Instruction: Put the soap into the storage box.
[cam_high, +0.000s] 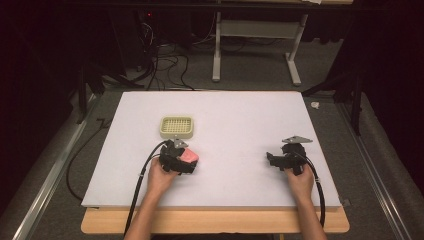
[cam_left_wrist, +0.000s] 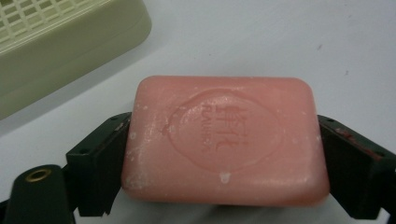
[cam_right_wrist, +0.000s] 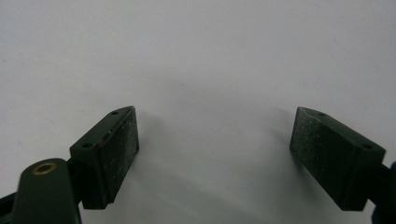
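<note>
Soap dish (cam_left_wrist: 60, 51) cut off (top-left edge); soap (cam_left_wrist: 224, 140) stamp unreadable.

Pink soap bar (cam_left_wrist: 224, 140) with embossed oval stamp at frame centre, pale cream-green dish (cam_left_wrist: 70, 51) with lattice grid at upper left, black jaws at lower corners, plain white board (cam_left_wrist: 261, 37) behind.

Left hand (cam_high: 159, 176) low over the table, left gripper (cam_left_wrist: 224, 149) jaws pressed on a pink bar's two ends; right hand (cam_high: 300, 180) apart, right gripper (cam_right_wrist: 215, 149) jaws spread wide, nothing between
</note>
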